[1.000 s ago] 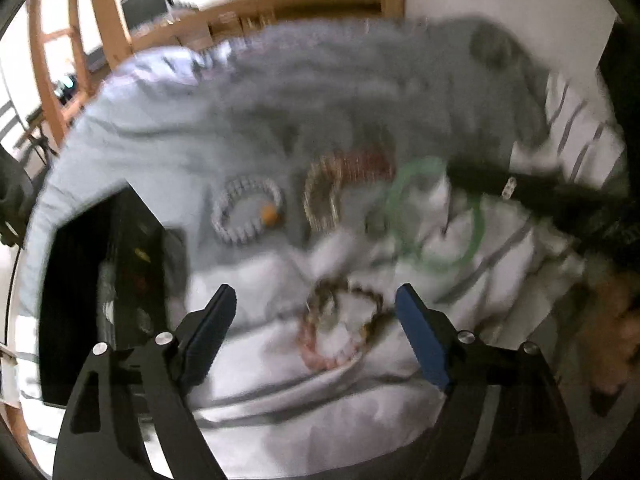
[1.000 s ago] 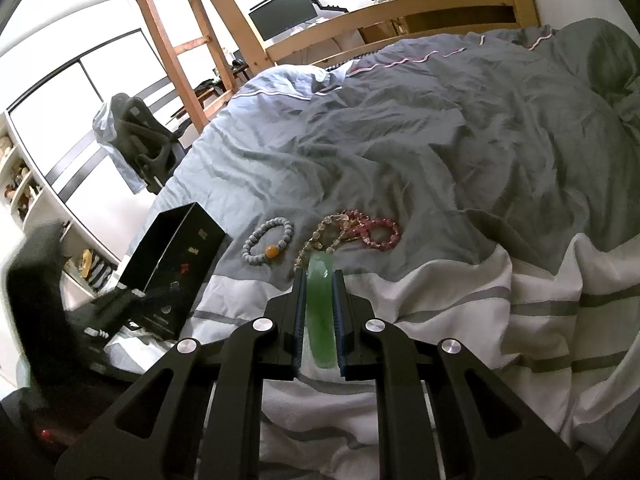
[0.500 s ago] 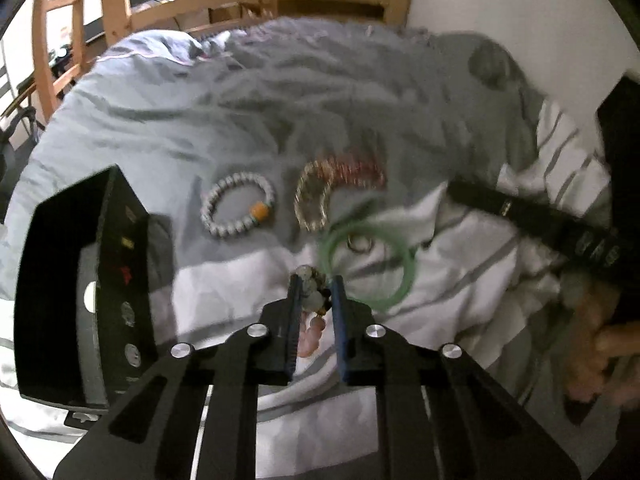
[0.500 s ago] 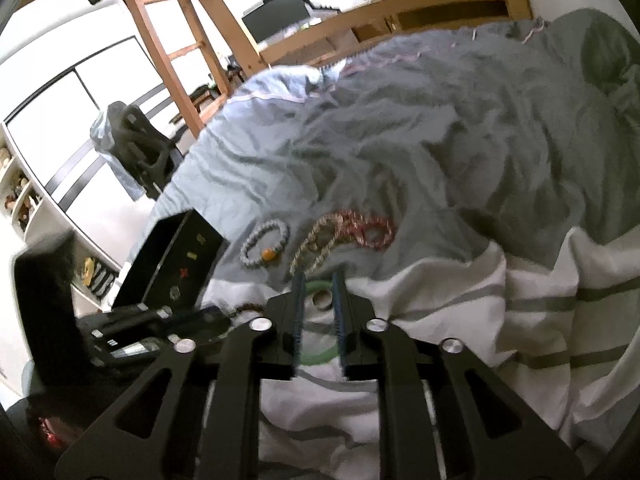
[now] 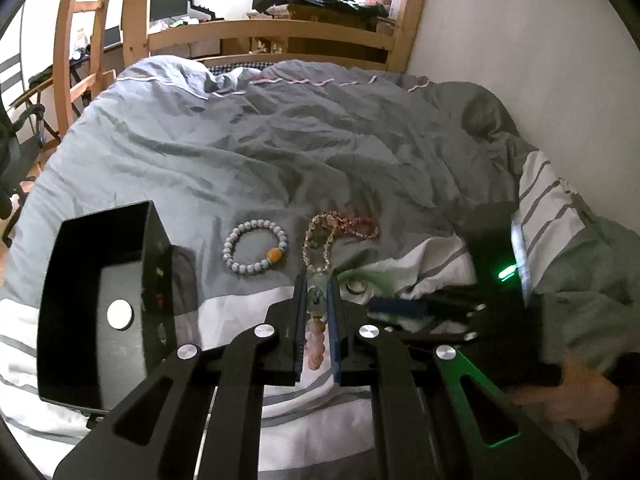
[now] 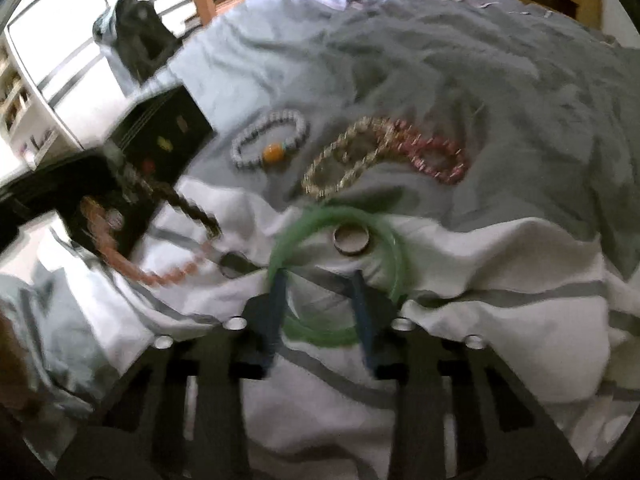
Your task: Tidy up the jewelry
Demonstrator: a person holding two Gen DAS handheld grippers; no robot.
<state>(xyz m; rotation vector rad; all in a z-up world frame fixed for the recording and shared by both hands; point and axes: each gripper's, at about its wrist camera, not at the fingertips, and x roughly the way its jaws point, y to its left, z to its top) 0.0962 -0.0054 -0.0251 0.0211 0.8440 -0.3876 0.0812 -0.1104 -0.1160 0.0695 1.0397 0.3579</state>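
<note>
My left gripper (image 5: 317,282) is shut on a pink and brown bead bracelet (image 5: 315,344), lifted off the bed; it hangs blurred in the right wrist view (image 6: 160,236). My right gripper (image 6: 318,278) is open over a green bangle (image 6: 340,336) lying flat on the white sheet, with a silver ring (image 6: 351,240) inside it. A white bead bracelet with an orange bead (image 5: 256,248) and a gold and pink bead strand (image 5: 340,232) lie on the grey duvet. An open black box (image 5: 100,312) stands at the left.
The wrinkled grey duvet (image 5: 280,152) covers the bed, with a white striped sheet (image 5: 320,420) in front. A wooden bed rail (image 5: 272,36) runs along the back, a white wall (image 5: 520,40) at the right. My right hand (image 5: 568,396) holds the other gripper (image 5: 400,306) close by.
My left gripper closed on the pink and brown bracelet and lifted it. My right gripper let go of the green bangle, opened, and dropped lower over it.
</note>
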